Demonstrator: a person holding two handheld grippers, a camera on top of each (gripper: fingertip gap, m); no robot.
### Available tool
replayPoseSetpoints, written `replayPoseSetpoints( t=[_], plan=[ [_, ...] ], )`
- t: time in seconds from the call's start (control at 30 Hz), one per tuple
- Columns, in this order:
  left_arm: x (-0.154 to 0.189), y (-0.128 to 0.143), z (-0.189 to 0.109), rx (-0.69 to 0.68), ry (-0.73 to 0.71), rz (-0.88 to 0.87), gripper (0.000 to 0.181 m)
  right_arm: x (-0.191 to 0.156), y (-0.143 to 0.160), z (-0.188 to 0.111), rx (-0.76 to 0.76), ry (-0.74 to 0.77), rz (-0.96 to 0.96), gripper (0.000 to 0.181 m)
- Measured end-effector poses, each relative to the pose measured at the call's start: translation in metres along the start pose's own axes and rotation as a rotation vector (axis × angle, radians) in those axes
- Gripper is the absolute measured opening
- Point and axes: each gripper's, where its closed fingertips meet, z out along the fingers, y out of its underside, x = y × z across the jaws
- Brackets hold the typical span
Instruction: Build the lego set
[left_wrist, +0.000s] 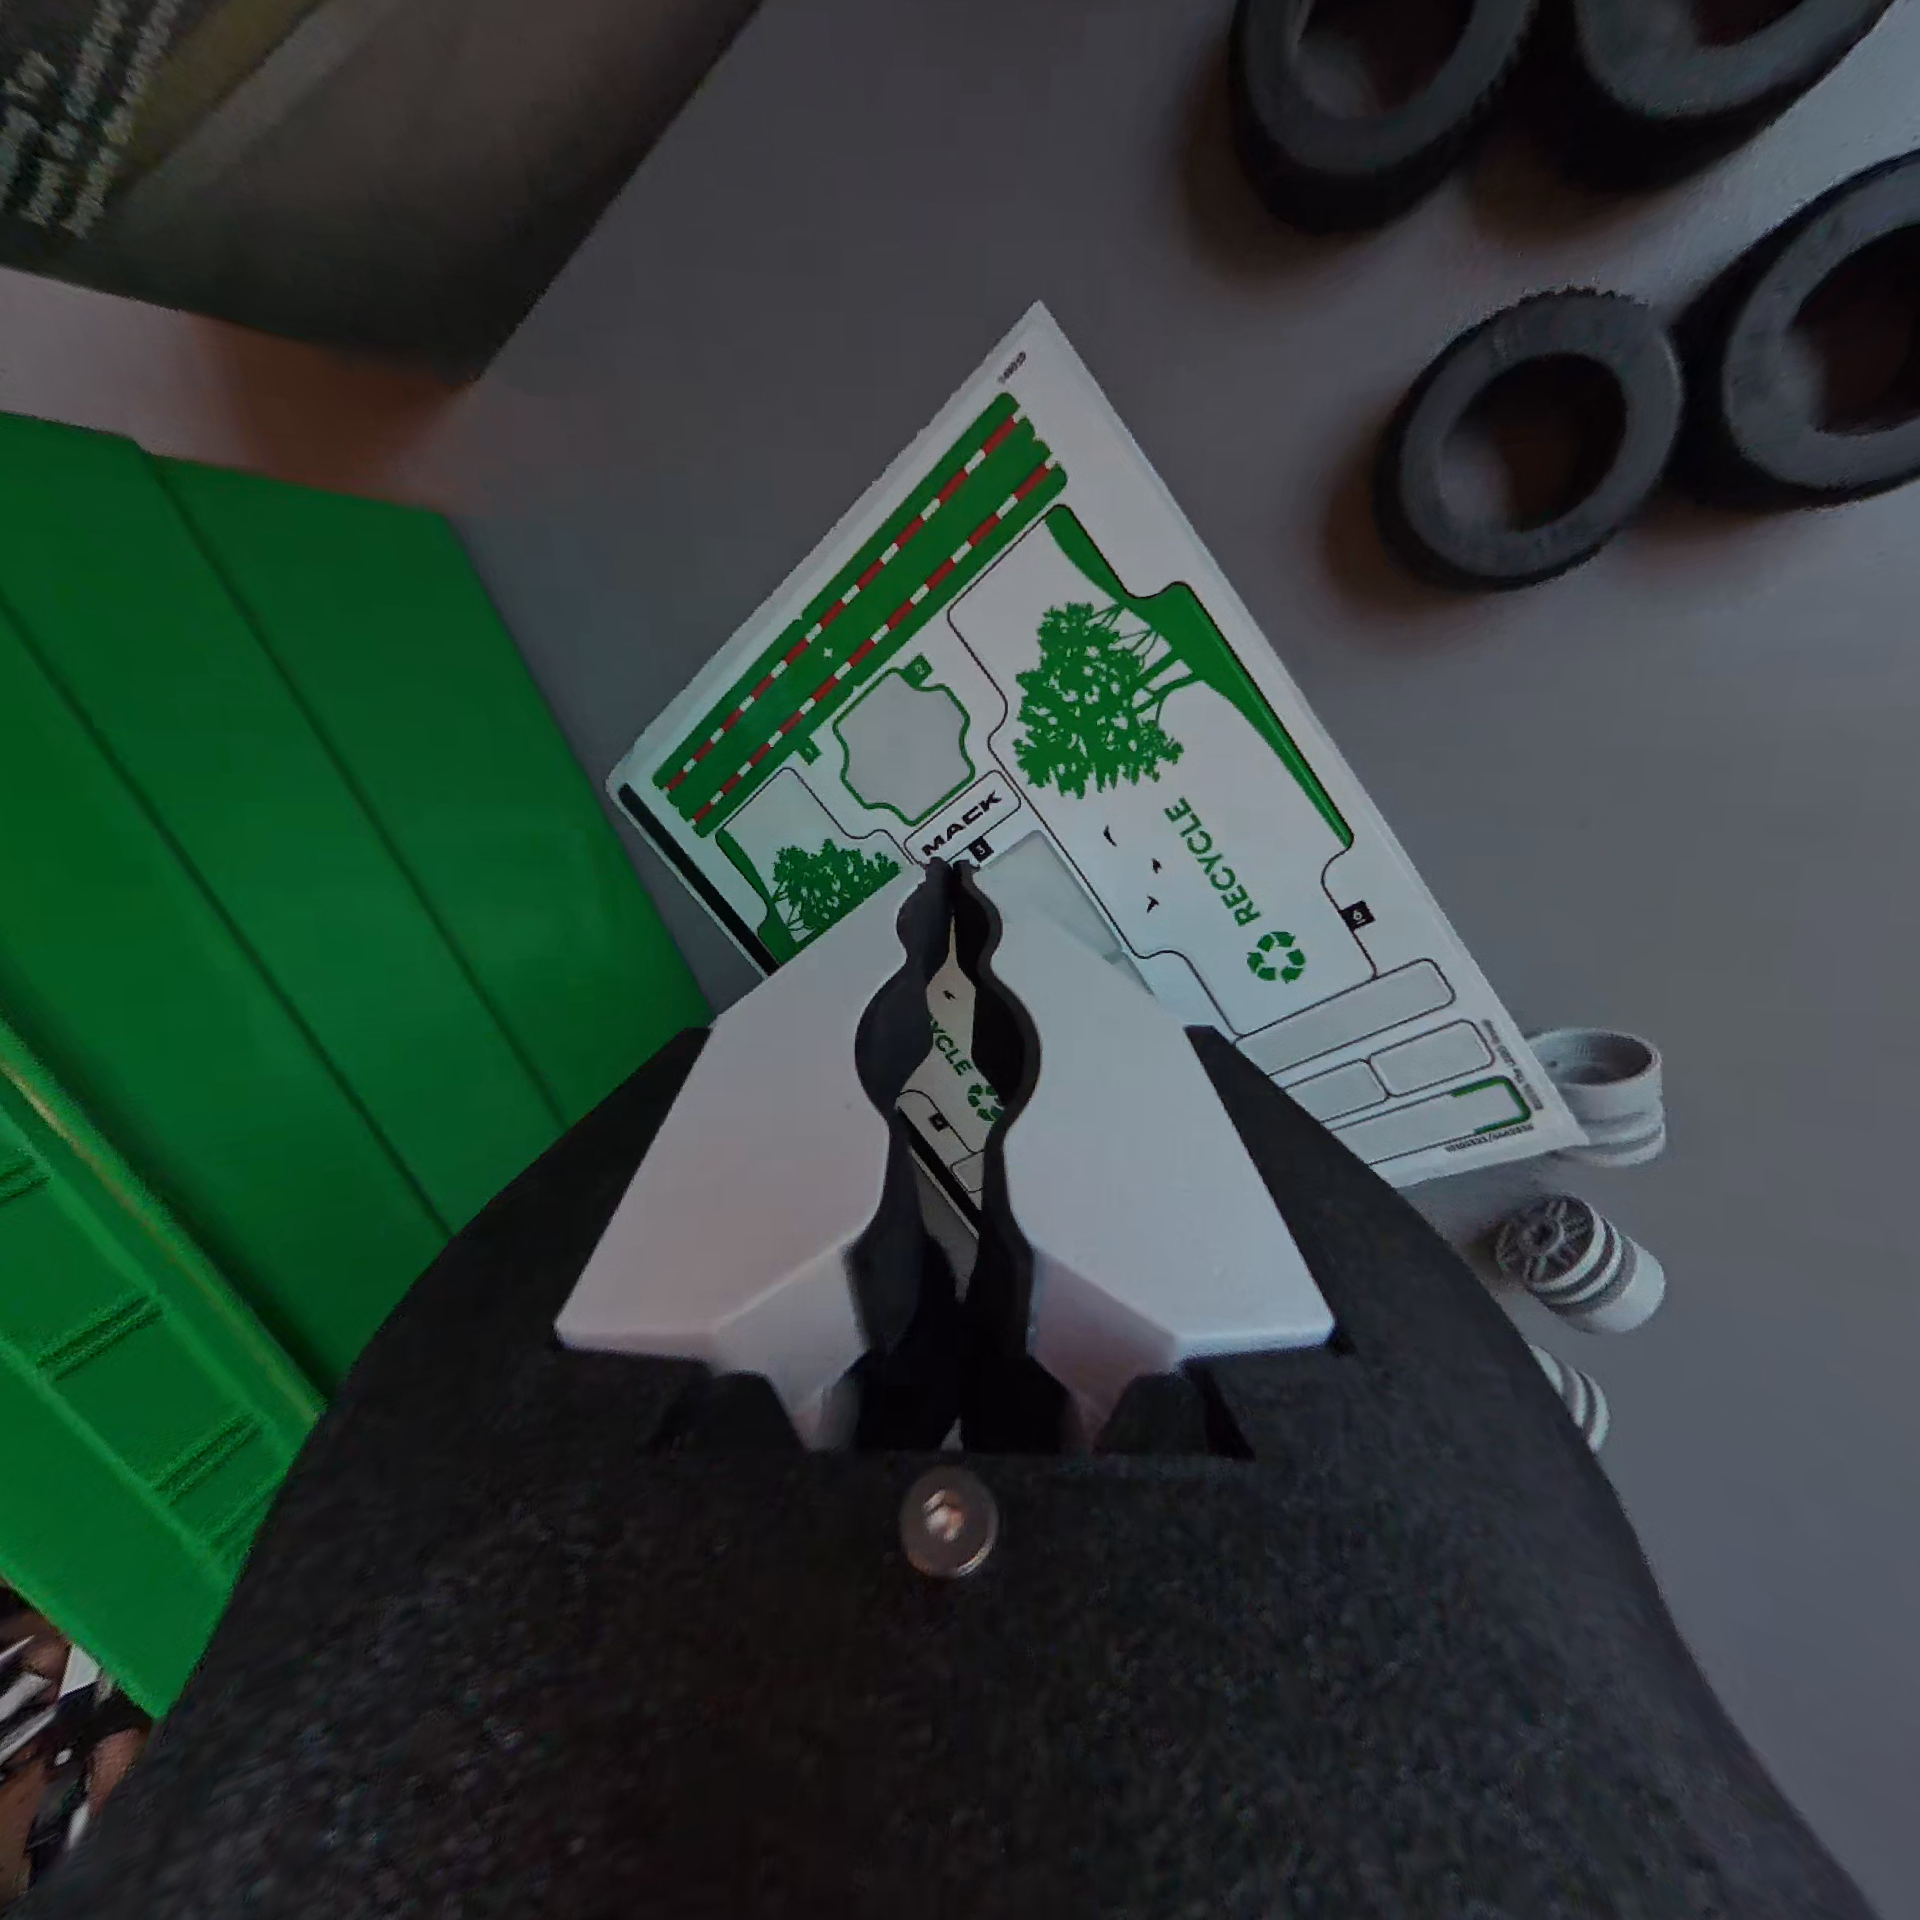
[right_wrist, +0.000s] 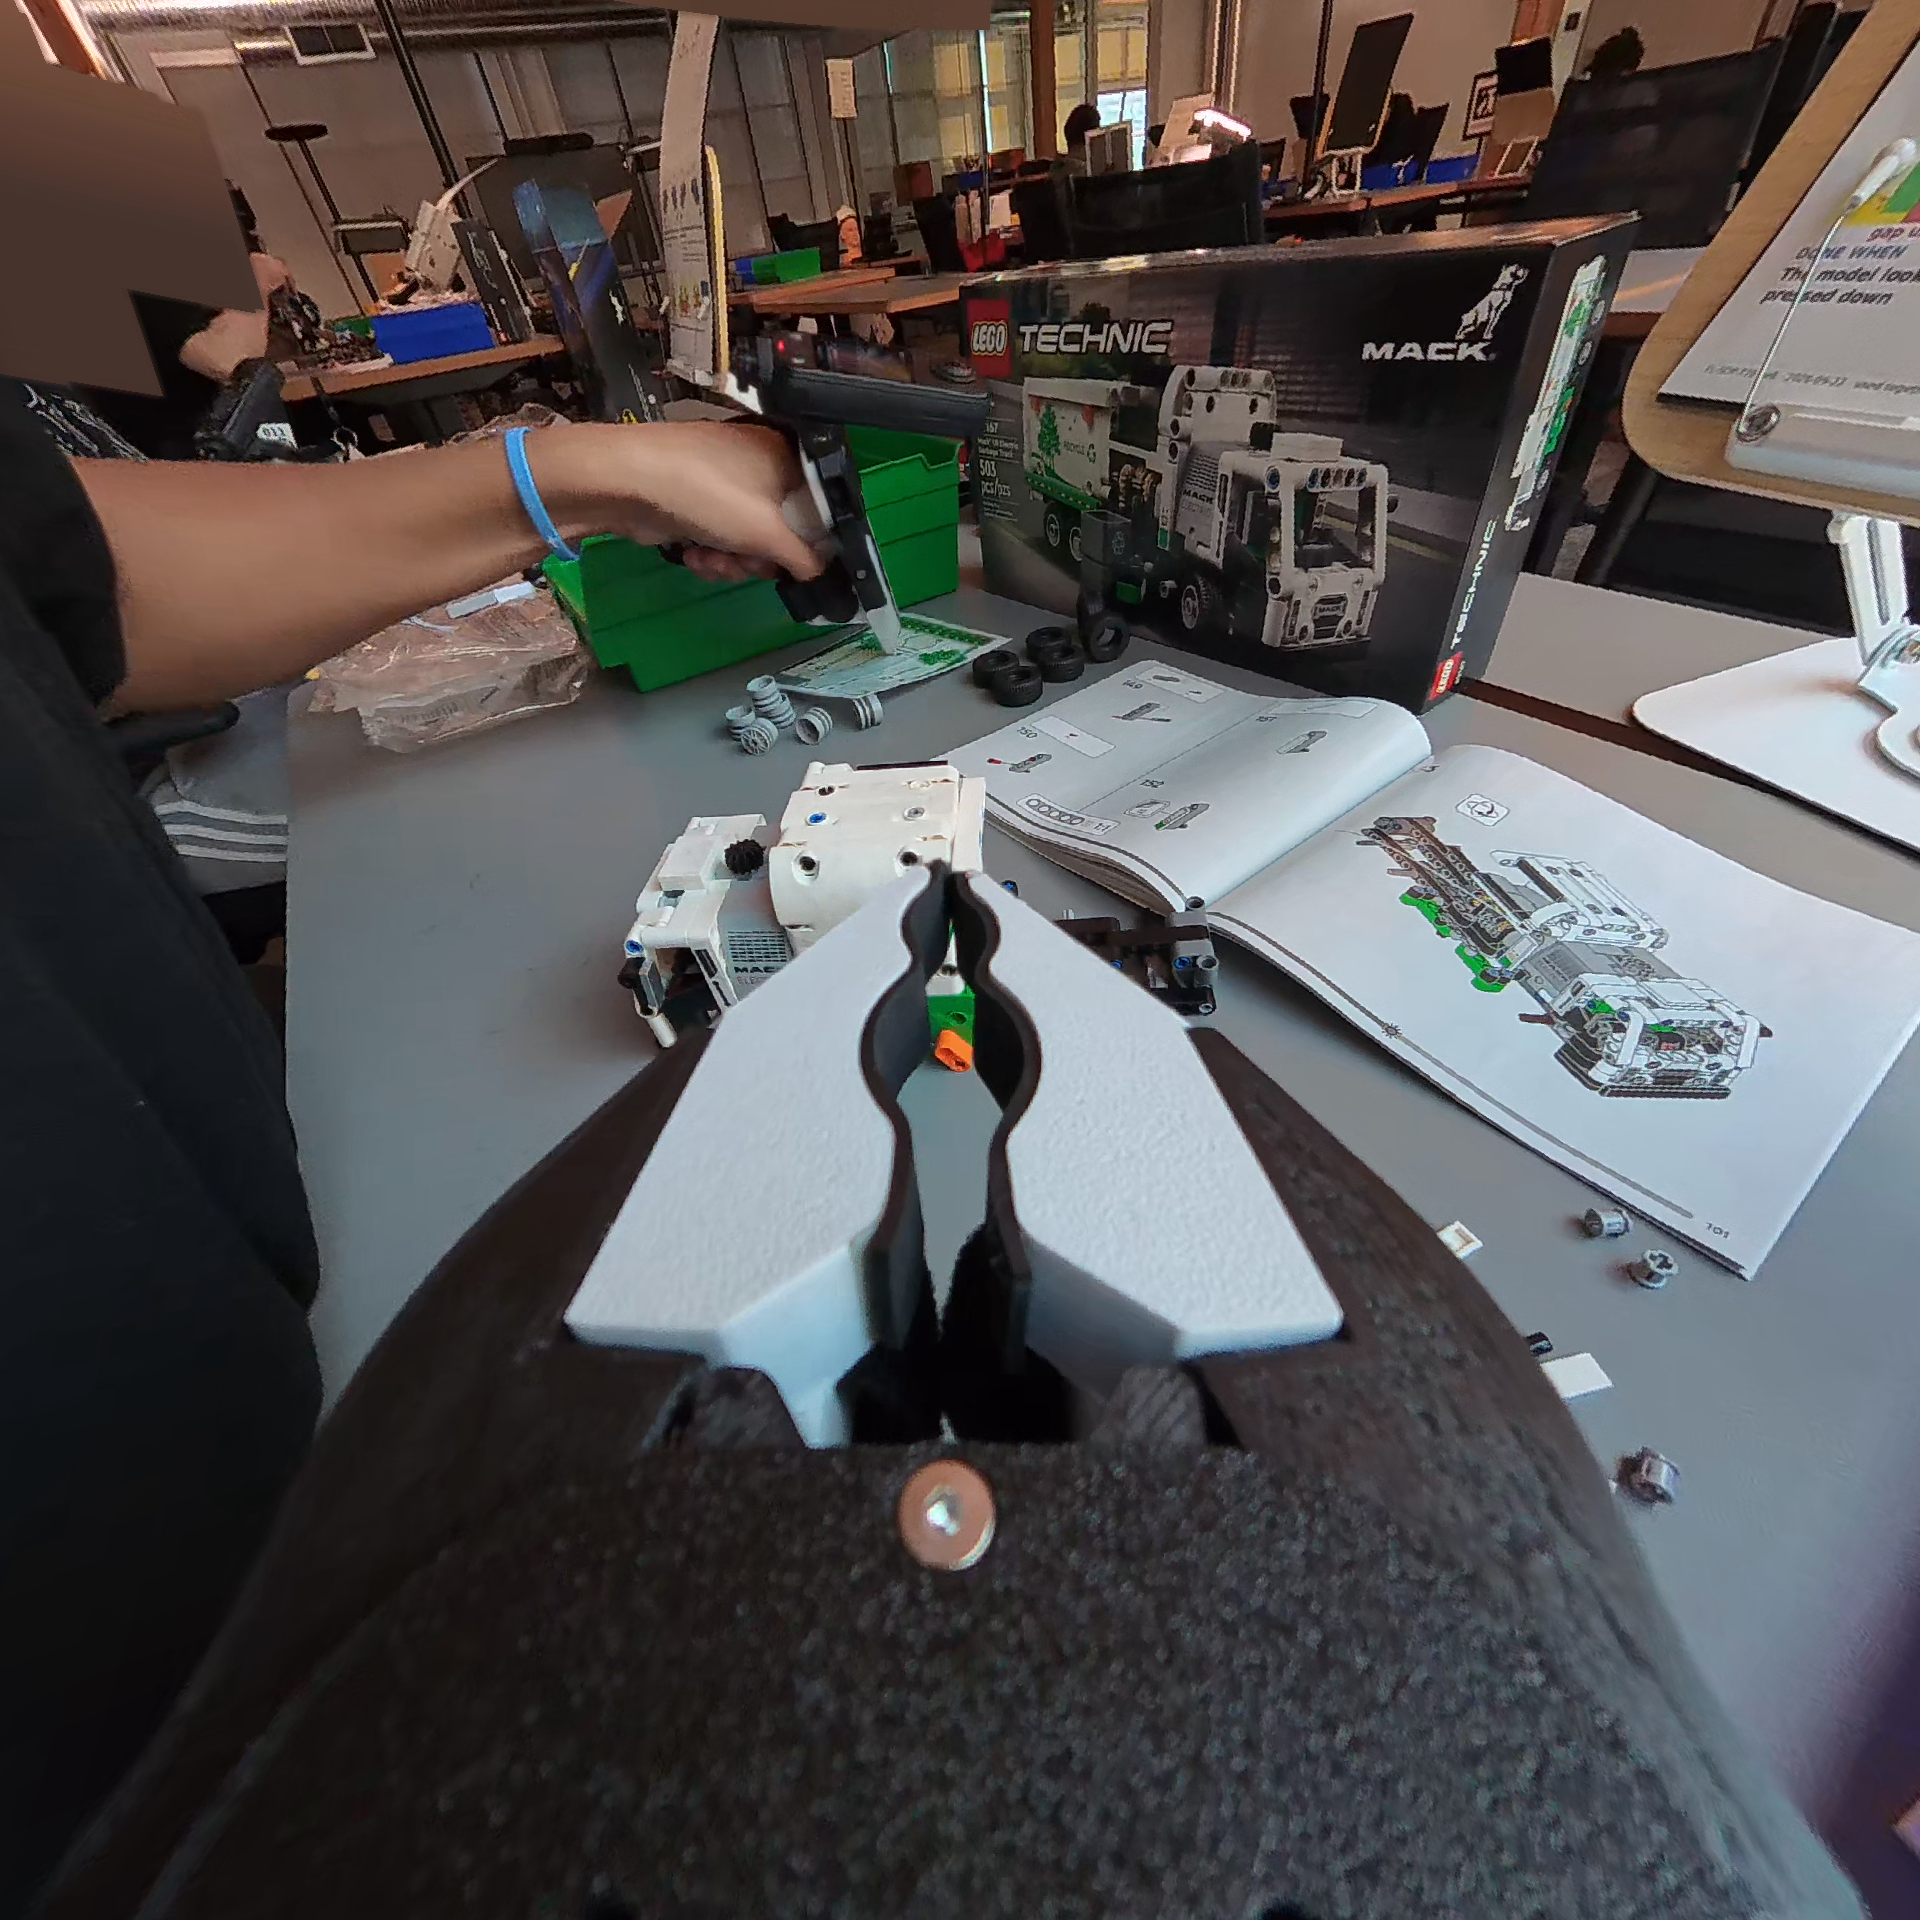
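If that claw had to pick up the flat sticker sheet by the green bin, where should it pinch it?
The sticker sheet lies flat on the grey table, so it offers nothing to pinch from above. Probably best is its far corner, which points away from the green bin toward open table: come in low from that side and slide one finger under. The left claw is shut over the sheet's middle.

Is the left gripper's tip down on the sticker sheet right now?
Yes, the left gripper has its closed tip touching the sticker sheet, which lies flat on the table beside the green bin.
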Motion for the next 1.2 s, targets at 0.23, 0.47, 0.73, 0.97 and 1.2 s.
replayPoseSetpoints(
  t=[0.23,0.47,0.73,0.97,1.2],
  plan=[
    [-0.014,-0.021,0.007,0.008,-0.077,0.072,0.000,-0.001,0.000,0.000,-0.006,-0.001,-0.003,0.000],
    [-0.021,-0.024,-0.024,0.106,-0.209,0.105,0.003,0.006,0.001,-0.004,-0.036,0.050,-0.040,0.000],
    [0.143,0.018,-0.161,0.680,0.354,0.107,0.016,0.016,0.010,-0.007,-0.098,0.145,-0.141,0.000],
    [0.255,0.066,-0.220,0.896,0.739,0.147,0.025,0.006,0.032,-0.002,-0.177,0.228,-0.412,0.000],
    [0.332,0.071,-0.257,1.043,0.834,0.316,0.027,0.006,0.036,-0.028,-0.093,0.339,-0.255,0.000]
  ],
)
